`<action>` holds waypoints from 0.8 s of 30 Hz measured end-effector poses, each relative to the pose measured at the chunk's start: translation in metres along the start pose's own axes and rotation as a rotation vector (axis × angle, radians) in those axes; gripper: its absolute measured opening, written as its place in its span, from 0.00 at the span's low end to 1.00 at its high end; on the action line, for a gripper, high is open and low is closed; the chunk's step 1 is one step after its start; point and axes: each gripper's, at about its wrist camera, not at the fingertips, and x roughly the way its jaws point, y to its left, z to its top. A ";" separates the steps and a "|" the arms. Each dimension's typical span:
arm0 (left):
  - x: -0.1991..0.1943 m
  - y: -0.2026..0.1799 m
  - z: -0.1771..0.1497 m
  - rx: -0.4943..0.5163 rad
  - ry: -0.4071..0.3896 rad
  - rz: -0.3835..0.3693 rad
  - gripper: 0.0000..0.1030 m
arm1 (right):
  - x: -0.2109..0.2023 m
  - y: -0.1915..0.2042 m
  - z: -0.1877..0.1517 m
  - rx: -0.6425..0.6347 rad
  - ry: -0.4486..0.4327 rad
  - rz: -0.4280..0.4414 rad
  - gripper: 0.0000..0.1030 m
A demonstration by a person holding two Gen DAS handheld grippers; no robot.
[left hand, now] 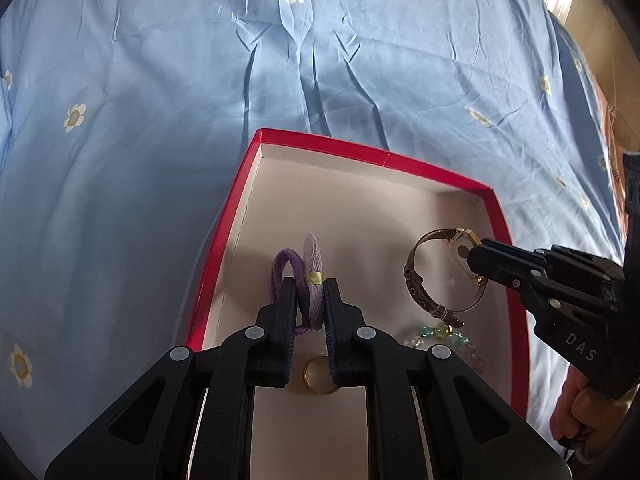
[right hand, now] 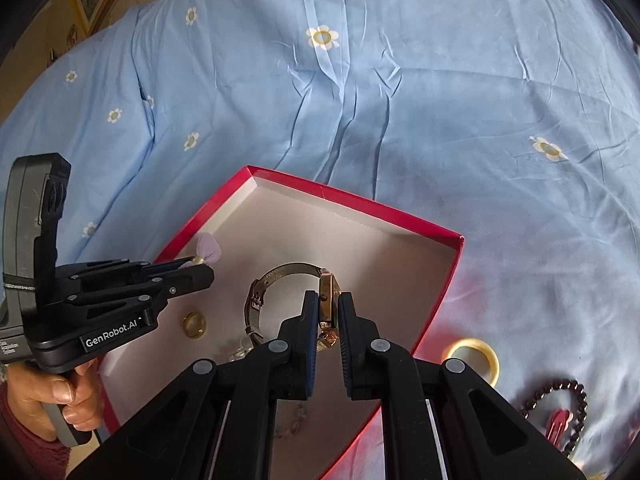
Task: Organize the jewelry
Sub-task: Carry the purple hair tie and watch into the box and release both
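1. The left gripper [left hand: 310, 284] is squeezed almost shut on two purple hair ties [left hand: 308, 280]. One tie is light and one is darker, and a small gold band sits on the light one.
2. The right gripper [right hand: 329, 300] is squeezed tight on a watch [right hand: 326, 300]. Its pads press on the gold case, and the brown strap [right hand: 256, 304] loops out to the left.
3. Both grippers hang over a red box [left hand: 224, 256] with a pale inside. The hair ties are over the left part of the box and the watch is over the right part.
4. On the box floor lies a gold ring [left hand: 316, 376], just under the left gripper.
5. Some green and clear beads [left hand: 440, 334] lie on the box floor under the watch.
6. A hand [right hand: 60, 400] with a dark red sleeve holds the left gripper's handle.
7. The box sits on a blue bed sheet [left hand: 160, 80] with white flowers.
8. On the sheet beside the box, on its right, lie a yellow bangle [right hand: 478, 354], a string of dark beads [right hand: 568, 412] and a red hair clip [right hand: 558, 424].
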 end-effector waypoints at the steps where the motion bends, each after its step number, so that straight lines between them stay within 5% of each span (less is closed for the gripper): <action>1: 0.002 -0.001 0.000 0.004 0.006 0.003 0.12 | 0.002 0.000 0.000 -0.004 0.004 -0.003 0.09; 10: 0.009 -0.011 -0.001 0.063 0.018 0.048 0.13 | 0.013 -0.003 -0.002 -0.017 0.029 -0.006 0.09; 15: 0.007 -0.014 -0.001 0.069 0.018 0.054 0.29 | 0.013 -0.005 -0.001 0.003 0.036 0.014 0.14; 24: -0.023 -0.011 -0.007 -0.005 -0.047 0.019 0.38 | -0.022 -0.012 -0.003 0.046 -0.030 0.046 0.26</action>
